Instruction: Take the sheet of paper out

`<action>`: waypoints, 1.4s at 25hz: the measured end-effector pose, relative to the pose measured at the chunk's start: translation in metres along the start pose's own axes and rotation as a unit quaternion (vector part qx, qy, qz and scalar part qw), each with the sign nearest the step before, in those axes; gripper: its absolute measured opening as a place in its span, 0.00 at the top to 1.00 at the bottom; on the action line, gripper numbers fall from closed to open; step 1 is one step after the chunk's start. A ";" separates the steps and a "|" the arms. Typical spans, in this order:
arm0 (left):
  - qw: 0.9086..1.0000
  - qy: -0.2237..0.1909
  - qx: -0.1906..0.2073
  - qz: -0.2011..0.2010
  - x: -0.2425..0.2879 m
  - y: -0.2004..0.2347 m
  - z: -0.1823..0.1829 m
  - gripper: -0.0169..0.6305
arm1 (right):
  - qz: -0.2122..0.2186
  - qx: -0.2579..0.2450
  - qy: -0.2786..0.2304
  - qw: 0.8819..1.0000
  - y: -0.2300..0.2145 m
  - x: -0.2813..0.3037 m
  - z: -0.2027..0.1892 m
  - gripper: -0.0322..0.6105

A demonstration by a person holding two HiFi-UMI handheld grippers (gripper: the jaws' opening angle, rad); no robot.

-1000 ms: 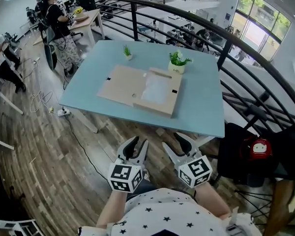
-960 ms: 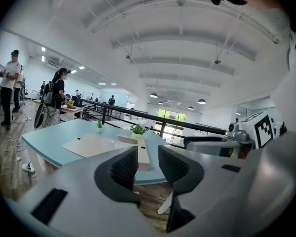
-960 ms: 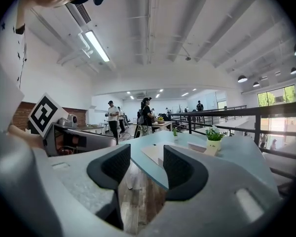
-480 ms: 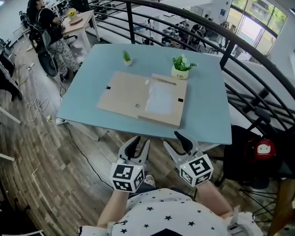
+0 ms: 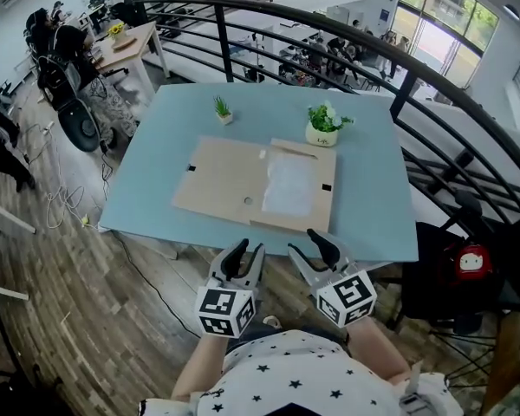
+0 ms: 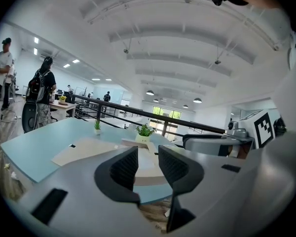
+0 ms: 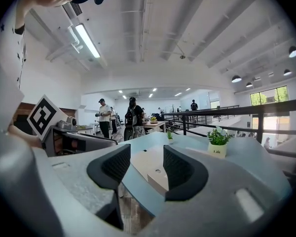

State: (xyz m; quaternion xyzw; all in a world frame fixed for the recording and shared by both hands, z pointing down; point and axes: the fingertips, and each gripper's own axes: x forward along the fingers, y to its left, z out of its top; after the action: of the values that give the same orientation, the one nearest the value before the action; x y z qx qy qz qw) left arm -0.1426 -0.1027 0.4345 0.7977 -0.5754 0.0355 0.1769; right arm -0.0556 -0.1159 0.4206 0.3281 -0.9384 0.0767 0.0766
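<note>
Paper (image 5: 289,183) lies on open folder (image 5: 218,178); small plant (image 5: 222,109) and pot (image 5: 321,135) reading "Life" stand at 12 o'clock. Left gripper (image 5: 247,250) and right gripper (image 5: 305,247) both have jaws apart, empty.

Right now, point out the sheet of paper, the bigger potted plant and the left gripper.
sheet of paper (image 5: 288,183), head view, its middle.
bigger potted plant (image 5: 322,137), head view, its pot.
left gripper (image 5: 248,250), head view, between its fingertips.
</note>
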 end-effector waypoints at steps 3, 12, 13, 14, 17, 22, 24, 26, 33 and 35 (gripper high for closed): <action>1.000 0.004 0.003 -0.002 0.008 0.009 0.003 0.79 | -0.001 0.007 0.001 1.000 -0.003 0.010 0.001 0.65; 1.000 0.016 -0.007 0.000 0.040 0.030 0.006 0.79 | -0.004 0.020 0.009 1.000 -0.023 0.034 -0.002 0.65; 1.000 0.017 -0.007 0.001 0.044 0.033 0.007 0.79 | -0.004 0.020 0.010 1.000 -0.027 0.038 -0.002 0.65; 1.000 0.017 -0.007 0.001 0.049 0.037 0.007 0.79 | -0.004 0.019 0.010 1.000 -0.031 0.042 -0.002 0.65; 1.000 0.019 -0.010 0.003 0.065 0.048 0.006 0.79 | -0.009 0.021 0.013 1.000 -0.044 0.052 -0.005 0.65; 0.999 0.033 -0.011 0.007 0.094 0.070 0.006 0.79 | -0.017 0.025 0.020 0.999 -0.068 0.071 -0.002 0.65; 0.999 0.039 -0.012 0.007 0.106 0.079 0.008 0.79 | -0.020 0.027 0.024 0.999 -0.077 0.079 0.000 0.65; 0.999 0.046 -0.013 0.007 0.119 0.087 0.009 0.79 | -0.023 0.029 0.027 0.999 -0.086 0.086 0.000 0.65; 0.996 0.086 -0.008 0.007 0.182 0.098 -0.005 0.79 | -0.029 0.041 0.049 0.998 -0.138 0.103 -0.014 0.65; 0.995 0.098 -0.006 0.005 0.198 0.103 -0.008 0.79 | -0.029 0.044 0.054 0.997 -0.149 0.109 -0.015 0.65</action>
State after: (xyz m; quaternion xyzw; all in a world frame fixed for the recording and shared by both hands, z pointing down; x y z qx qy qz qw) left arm -0.1706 -0.3079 0.5187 0.7864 -0.5596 0.1111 0.2369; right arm -0.0453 -0.2937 0.4701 0.3532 -0.9189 0.1332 0.1148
